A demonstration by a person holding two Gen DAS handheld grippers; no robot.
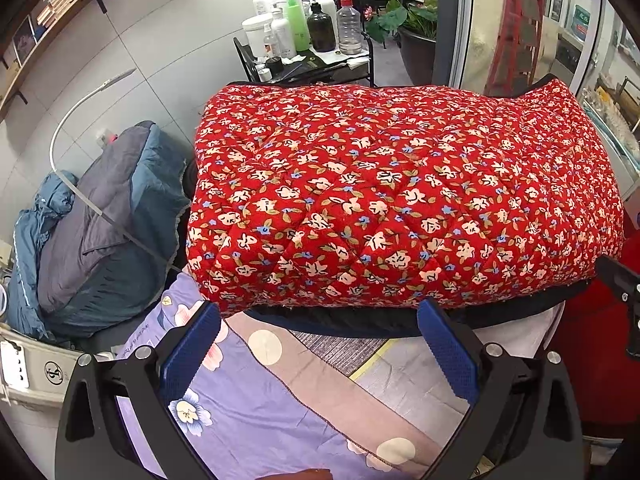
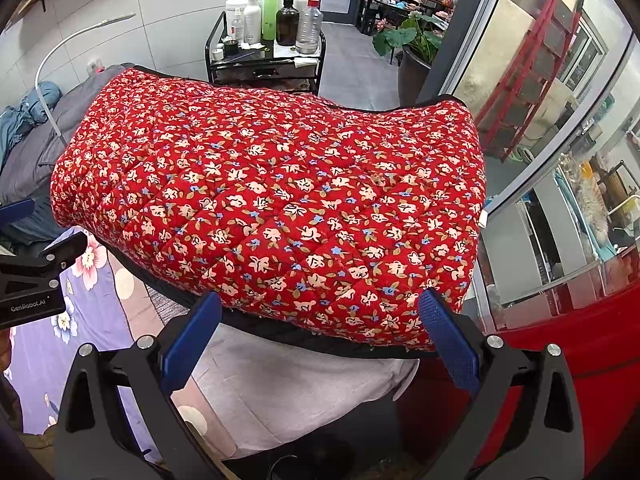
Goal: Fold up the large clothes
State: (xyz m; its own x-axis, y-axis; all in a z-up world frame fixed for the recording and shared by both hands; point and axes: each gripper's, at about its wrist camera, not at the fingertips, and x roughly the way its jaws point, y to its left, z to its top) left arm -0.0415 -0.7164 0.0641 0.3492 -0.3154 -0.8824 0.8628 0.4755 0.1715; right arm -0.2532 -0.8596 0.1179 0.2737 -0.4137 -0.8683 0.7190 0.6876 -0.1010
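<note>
- Left wrist view: left gripper [image 1: 320, 344] has jaws spread wide, holding nothing; the red floral quilted garment [image 1: 400, 200] lies straight ahead, its near hem just beyond the fingertips.
- Right wrist view: right gripper [image 2: 320, 340] is likewise spread wide and empty; the garment [image 2: 280, 200] sits directly ahead, black lining edge between the fingers.
- Garment rests as a folded, padded block on a purple floral sheet [image 1: 248, 412], long axis running across both grippers.
- Judgement: both grippers stand about equally near the hem, left toward the left end and right toward the right end; the next fold likely starts from this near edge.
- Background: a cart of bottles [image 2: 276, 8] stands well apart.
</note>
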